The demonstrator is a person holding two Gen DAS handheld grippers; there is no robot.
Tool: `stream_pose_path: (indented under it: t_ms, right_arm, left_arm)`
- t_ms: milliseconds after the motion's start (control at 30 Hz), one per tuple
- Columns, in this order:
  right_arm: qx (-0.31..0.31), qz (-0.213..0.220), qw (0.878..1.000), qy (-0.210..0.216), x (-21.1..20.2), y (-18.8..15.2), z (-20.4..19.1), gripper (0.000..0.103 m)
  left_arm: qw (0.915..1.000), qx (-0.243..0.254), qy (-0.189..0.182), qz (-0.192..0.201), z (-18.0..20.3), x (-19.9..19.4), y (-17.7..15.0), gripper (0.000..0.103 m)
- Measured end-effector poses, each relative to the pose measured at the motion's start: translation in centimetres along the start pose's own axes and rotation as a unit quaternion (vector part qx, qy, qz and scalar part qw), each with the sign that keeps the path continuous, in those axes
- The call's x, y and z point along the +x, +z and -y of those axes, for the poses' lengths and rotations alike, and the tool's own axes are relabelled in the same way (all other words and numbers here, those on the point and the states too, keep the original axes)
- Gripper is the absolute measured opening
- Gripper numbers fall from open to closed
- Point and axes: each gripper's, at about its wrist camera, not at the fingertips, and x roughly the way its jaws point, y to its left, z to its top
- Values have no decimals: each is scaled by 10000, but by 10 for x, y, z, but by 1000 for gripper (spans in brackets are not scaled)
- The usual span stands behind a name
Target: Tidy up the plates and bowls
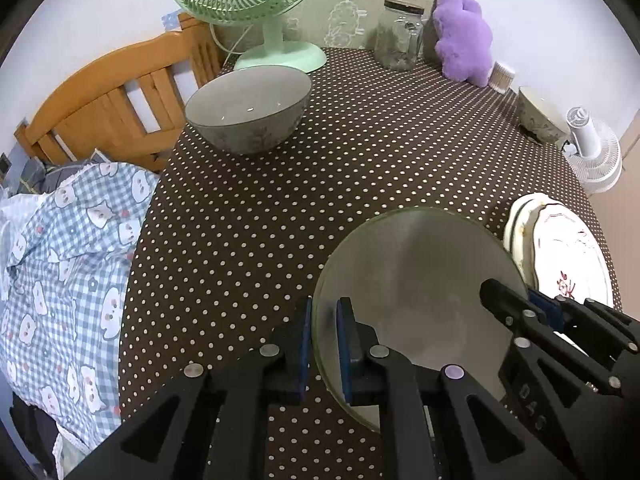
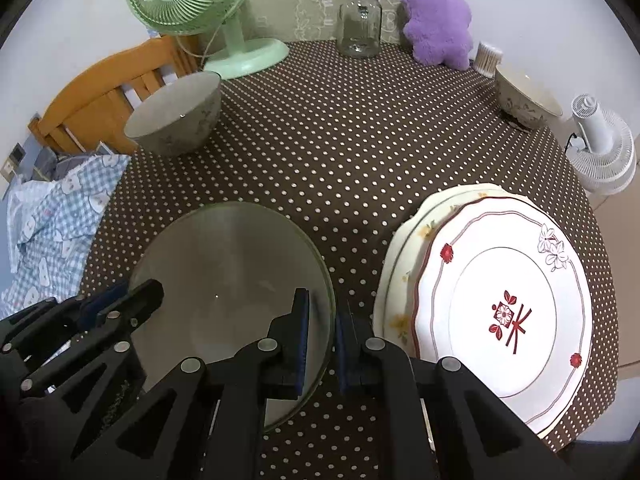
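A large grey-green bowl (image 1: pixel 416 280) (image 2: pixel 228 280) stands near the table's front edge. My left gripper (image 1: pixel 324 344) is shut on its left rim, one finger inside and one outside. My right gripper (image 2: pixel 322 344) is shut on its right rim the same way. A second grey bowl (image 1: pixel 248 110) (image 2: pixel 176 114) sits at the far left of the table. A small patterned bowl (image 1: pixel 540 116) (image 2: pixel 528 100) sits at the far right. A stack of white plates (image 2: pixel 492 300) (image 1: pixel 560 252) with red flowers lies right of the held bowl.
On the brown dotted tablecloth (image 2: pixel 340 140) stand a green fan (image 2: pixel 200 12), a glass jar (image 2: pixel 359 20), a purple plush toy (image 2: pixel 436 16) and a cotton swab tub (image 2: pixel 488 58) at the back. A white fan (image 2: pixel 604 148) is at the right, a wooden chair (image 1: pixel 120 96) at the left.
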Motion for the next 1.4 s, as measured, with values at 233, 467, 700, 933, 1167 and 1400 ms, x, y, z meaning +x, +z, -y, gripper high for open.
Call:
stream_pose_path:
  t_ms: [233,467,700,933,1167,1400]
  right_arm:
    - [-18,-131,9999,-46,3,-2,3,15]
    - [-122,-86,9999,16,0,5,3,27]
    - [-25,73,10000,-61,-14,12,9,51]
    - [34,189,9998,-8,-34,31,11,53]
    - [149,434,9988,156,-47,62,-4,53]
    - [124,608,9972,415,-42,100,-28,53]
  left_arm:
    - [9999,-3,-140,3,1,2,-2,31]
    - [9998,-80,-142,68,1,-3,2,49]
    - [9997,-211,-99,101,-8,-11,12,66]
    - [9993,-143,-136,304,-16,-30,26,81]
    - [9983,-236,23,533,-34,-40,53,84]
    - [9953,-438,300,814,-60,-40,84,83]
